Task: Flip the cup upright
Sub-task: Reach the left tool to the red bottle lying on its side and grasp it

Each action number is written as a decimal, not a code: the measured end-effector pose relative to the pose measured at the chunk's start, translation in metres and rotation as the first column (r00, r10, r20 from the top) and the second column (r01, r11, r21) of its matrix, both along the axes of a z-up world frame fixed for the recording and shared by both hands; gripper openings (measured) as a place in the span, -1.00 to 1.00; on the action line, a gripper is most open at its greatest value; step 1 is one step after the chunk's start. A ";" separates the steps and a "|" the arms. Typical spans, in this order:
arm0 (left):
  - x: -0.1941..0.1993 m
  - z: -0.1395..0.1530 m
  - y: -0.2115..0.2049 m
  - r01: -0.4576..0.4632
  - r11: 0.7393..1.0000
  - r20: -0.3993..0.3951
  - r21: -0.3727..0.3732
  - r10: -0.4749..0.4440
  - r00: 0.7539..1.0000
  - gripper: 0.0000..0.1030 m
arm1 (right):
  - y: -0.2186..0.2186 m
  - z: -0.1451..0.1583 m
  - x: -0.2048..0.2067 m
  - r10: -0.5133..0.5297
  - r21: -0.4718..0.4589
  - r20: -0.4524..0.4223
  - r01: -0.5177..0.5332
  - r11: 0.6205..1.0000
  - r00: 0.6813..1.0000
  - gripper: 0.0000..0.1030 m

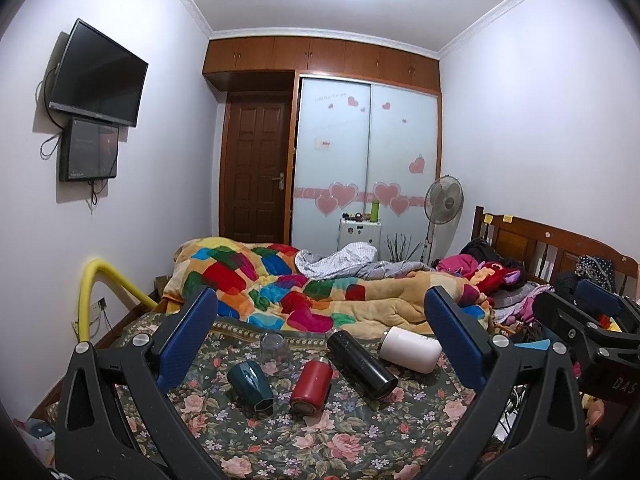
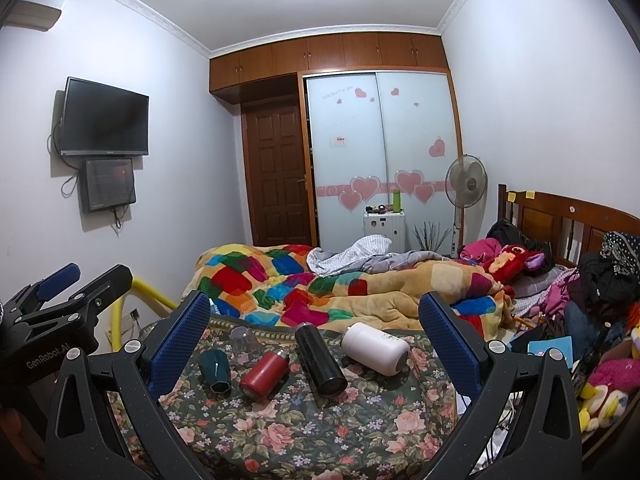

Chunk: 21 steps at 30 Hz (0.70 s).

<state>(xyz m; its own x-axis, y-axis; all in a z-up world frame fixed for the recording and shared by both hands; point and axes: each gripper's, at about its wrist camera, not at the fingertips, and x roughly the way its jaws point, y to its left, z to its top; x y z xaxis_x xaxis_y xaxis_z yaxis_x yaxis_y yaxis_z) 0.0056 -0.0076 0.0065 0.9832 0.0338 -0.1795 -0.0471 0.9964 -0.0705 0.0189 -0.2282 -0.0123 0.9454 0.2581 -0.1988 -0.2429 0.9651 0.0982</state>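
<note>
Several cups lie on the floral bedsheet (image 1: 320, 440). A dark green cup (image 1: 250, 386) (image 2: 215, 370), a red flask (image 1: 310, 386) (image 2: 264, 374), a black flask (image 1: 362, 362) (image 2: 320, 360) and a white cup (image 1: 410, 348) (image 2: 376, 348) lie on their sides. A clear glass (image 1: 274, 350) (image 2: 242, 340) stands upside down behind the green cup. My left gripper (image 1: 320, 340) is open and empty, held above and before the cups. My right gripper (image 2: 314, 334) is open and empty, likewise short of them.
A colourful quilt (image 1: 304, 292) is heaped behind the cups. Clothes and plush toys (image 2: 560, 288) pile up at the right by the wooden headboard (image 2: 560, 216). A yellow padded rail (image 1: 86, 300) is at the left bed edge. A fan (image 1: 444, 200) and wardrobe (image 1: 368, 152) stand at the back.
</note>
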 end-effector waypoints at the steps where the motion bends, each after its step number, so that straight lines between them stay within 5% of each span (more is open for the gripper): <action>1: 0.005 -0.002 0.000 0.000 1.000 -0.011 -0.002 0.000 1.000 1.00 | 0.000 -0.002 0.003 0.000 0.000 -0.008 0.000 1.000 1.000 1.00; 11: 0.094 -0.066 0.009 0.011 1.000 -0.243 0.013 -0.007 0.970 1.00 | 0.003 -0.048 0.063 -0.030 -0.043 -0.181 0.023 0.999 0.983 1.00; 21: 0.208 -0.182 0.010 0.115 0.993 -0.568 -0.007 -0.099 0.817 0.90 | -0.001 -0.099 0.127 -0.058 -0.063 -0.380 0.037 0.997 0.923 1.00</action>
<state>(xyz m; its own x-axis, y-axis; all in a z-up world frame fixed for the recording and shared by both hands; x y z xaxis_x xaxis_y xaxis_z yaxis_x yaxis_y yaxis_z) 0.2138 0.0026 -0.1752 0.7060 -0.0526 -0.7063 0.0361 0.9986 -0.0384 0.1457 -0.2296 -0.1117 0.8062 0.1941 -0.5588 -0.1512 0.9809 0.1225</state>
